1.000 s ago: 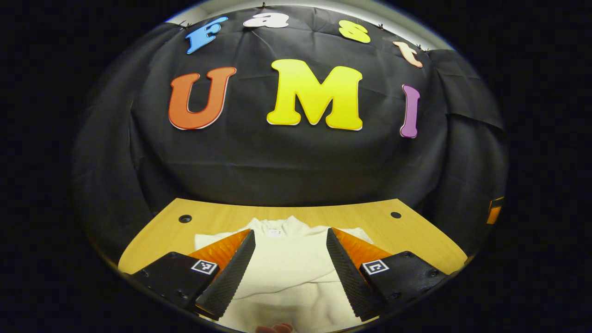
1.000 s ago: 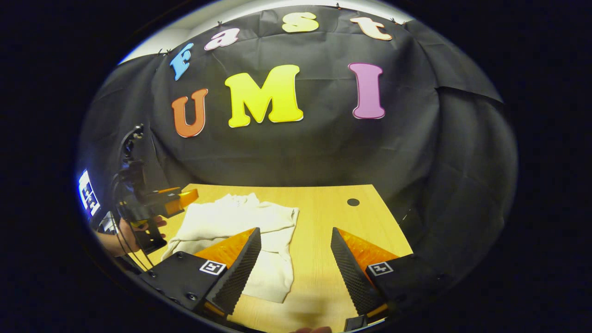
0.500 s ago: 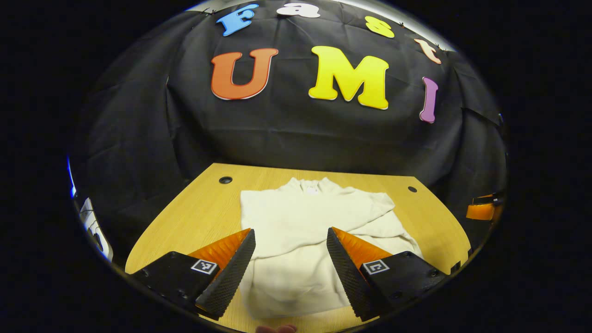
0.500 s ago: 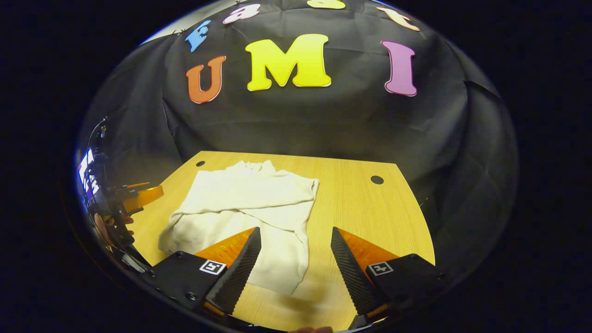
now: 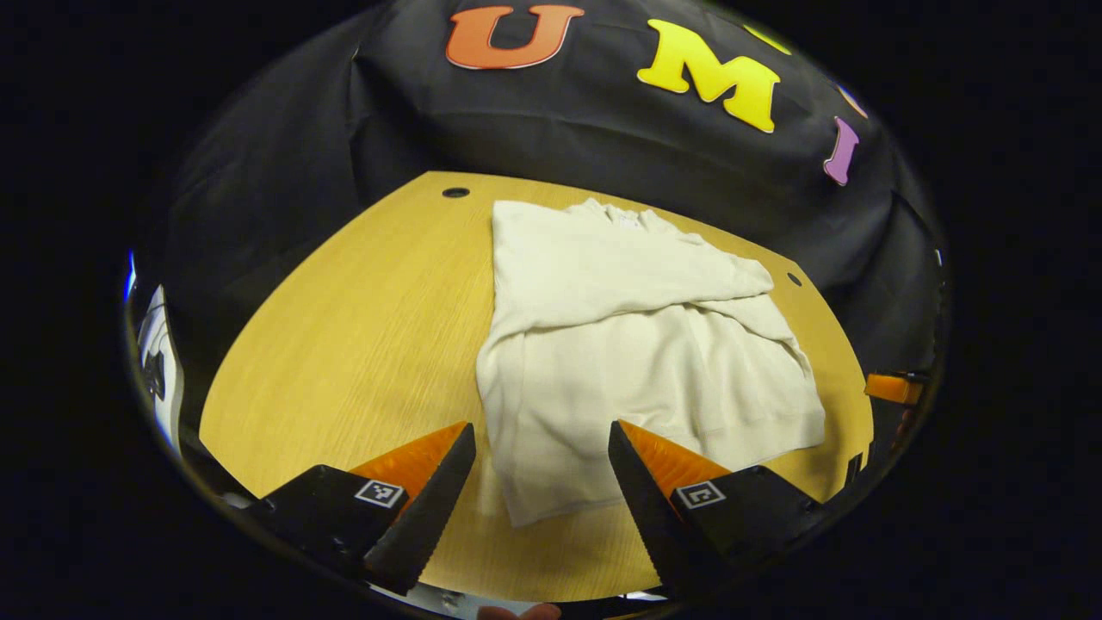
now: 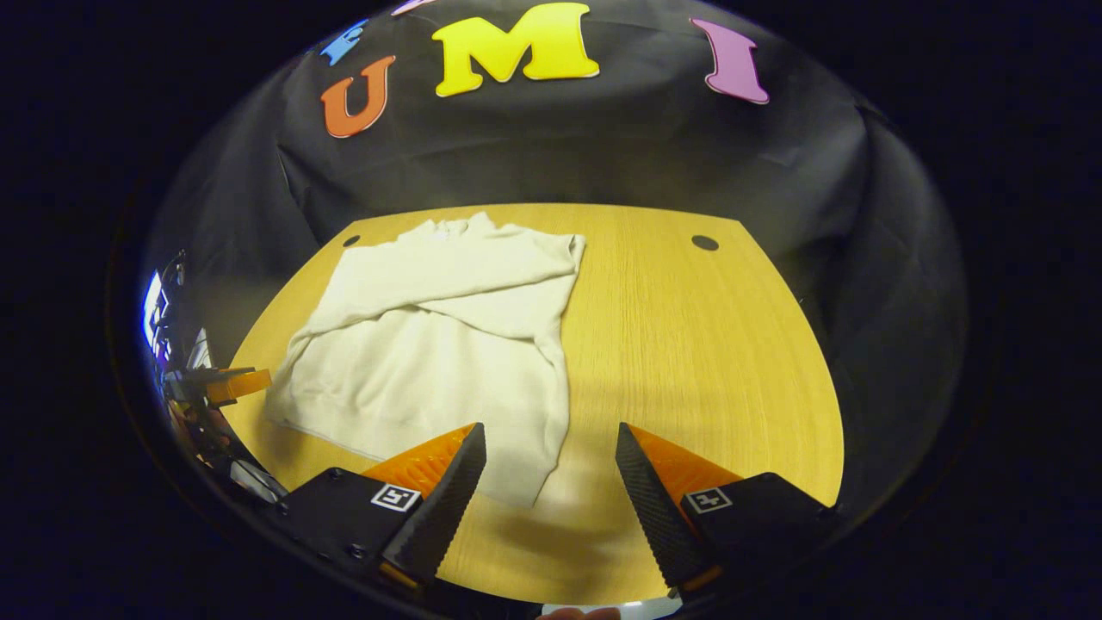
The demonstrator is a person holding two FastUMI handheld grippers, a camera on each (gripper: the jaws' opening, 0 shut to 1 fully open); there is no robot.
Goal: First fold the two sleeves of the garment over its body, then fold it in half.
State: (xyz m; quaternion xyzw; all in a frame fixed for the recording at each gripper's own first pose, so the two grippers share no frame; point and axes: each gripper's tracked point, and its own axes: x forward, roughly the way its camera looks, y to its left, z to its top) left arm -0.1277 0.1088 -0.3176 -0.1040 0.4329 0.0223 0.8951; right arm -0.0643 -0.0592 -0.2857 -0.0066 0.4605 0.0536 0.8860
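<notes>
Your cream sweater (image 5: 637,344) lies flat on the wooden worktop (image 5: 362,327), collar toward the far edge, hem toward the near edge. Both sleeves look already crossed over its body, so I judge only the fold in half remains. Your left claw (image 5: 541,482) and right claw (image 6: 551,482) both hang above the hem corners, fingers apart, holding nothing.

Wooden table (image 5: 362,319), light grain, rounded edges. Two dark round holes near its far corners: one far left (image 5: 455,192), one far right (image 5: 794,279). Black cloth wall (image 6: 603,155) hangs just behind the far edge, creased.
</notes>
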